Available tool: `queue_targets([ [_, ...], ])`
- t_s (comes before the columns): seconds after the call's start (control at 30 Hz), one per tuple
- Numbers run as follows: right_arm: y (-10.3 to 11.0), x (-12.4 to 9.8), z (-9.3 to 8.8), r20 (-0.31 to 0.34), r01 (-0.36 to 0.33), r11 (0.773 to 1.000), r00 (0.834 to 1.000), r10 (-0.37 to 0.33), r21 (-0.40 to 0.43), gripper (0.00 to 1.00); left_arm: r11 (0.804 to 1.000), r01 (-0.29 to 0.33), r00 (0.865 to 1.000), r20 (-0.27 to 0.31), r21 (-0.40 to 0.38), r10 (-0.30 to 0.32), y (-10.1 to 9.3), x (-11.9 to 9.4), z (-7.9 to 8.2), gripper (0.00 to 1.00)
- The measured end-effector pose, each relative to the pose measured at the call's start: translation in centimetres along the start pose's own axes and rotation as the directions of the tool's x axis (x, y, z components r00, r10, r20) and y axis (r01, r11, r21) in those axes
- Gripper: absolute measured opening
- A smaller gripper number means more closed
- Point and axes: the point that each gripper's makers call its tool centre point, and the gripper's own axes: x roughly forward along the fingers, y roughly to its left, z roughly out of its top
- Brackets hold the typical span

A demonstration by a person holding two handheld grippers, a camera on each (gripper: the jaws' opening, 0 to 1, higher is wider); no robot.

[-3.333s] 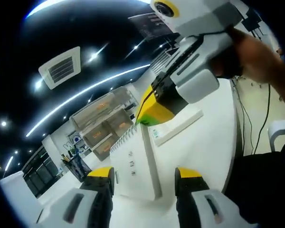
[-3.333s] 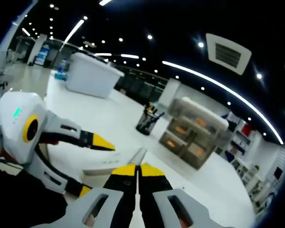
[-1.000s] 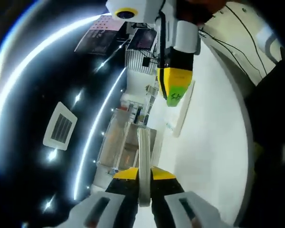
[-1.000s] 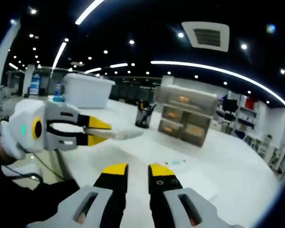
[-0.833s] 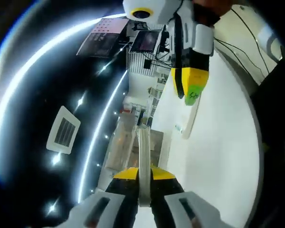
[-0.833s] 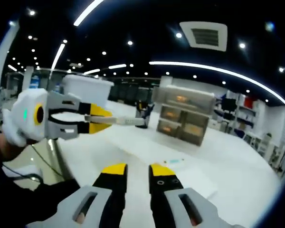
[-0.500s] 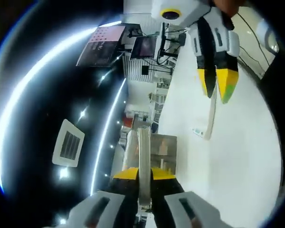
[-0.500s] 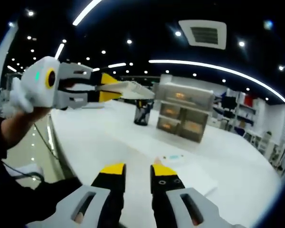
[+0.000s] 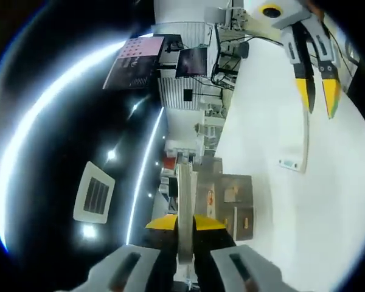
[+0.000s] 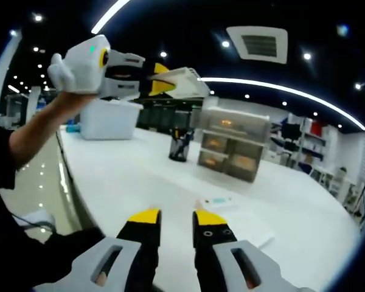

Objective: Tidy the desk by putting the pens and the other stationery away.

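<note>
My left gripper (image 9: 184,222) is shut on a white notebook (image 9: 184,194), seen edge-on between its yellow tips. In the right gripper view the same gripper (image 10: 161,79) is held high at the upper left by a person's arm, with the notebook (image 10: 185,82) sticking out level towards the clear drawer unit (image 10: 234,149). My right gripper (image 10: 176,216) hovers low over the white desk (image 10: 128,176), open, with nothing between its fingers. It also shows in the left gripper view (image 9: 317,97), jaws slightly apart.
A black pen holder (image 10: 179,146) with pens stands left of the drawer unit (image 9: 231,201). A white lidded bin (image 10: 106,118) sits far left. A flat white pad (image 9: 295,137) with a blue label lies on the desk (image 9: 292,243).
The notebook passed from my right gripper to my left one. The left gripper has since lifted it up and away from the right gripper, which opened and stayed low.
</note>
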Motion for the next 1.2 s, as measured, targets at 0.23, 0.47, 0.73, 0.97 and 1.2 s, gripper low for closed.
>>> queue_targets([
  [0.23,-0.5,-0.3,-0.4,-0.009,0.008,1.000,1.000,-0.008,0.005,0.19,1.000,0.018,1.000,0.013,0.023,-0.018,1.2,1.7,-0.2,0.08],
  [0.47,-1.1,-0.5,-0.7,-0.009,0.022,1.000,1.000,-0.022,0.017,0.19,0.999,0.033,0.999,0.017,0.034,-0.034,2.3,3.9,-1.4,0.08],
  [0.73,-0.8,-0.6,-0.9,-0.016,0.006,1.000,1.000,-0.006,0.005,0.20,0.993,0.108,0.994,0.036,-0.047,-0.107,2.3,6.0,-2.8,0.08],
  [0.97,-1.3,-1.0,-1.2,-0.023,0.017,1.000,1.000,-0.017,0.004,0.21,0.985,0.158,0.987,0.040,-0.076,-0.155,2.7,8.3,-3.4,0.08],
  [1.2,-1.8,-1.2,-1.6,-0.035,0.027,1.000,0.999,-0.027,0.004,0.21,0.968,0.232,0.972,0.046,-0.093,-0.229,3.4,10.5,-3.6,0.08],
])
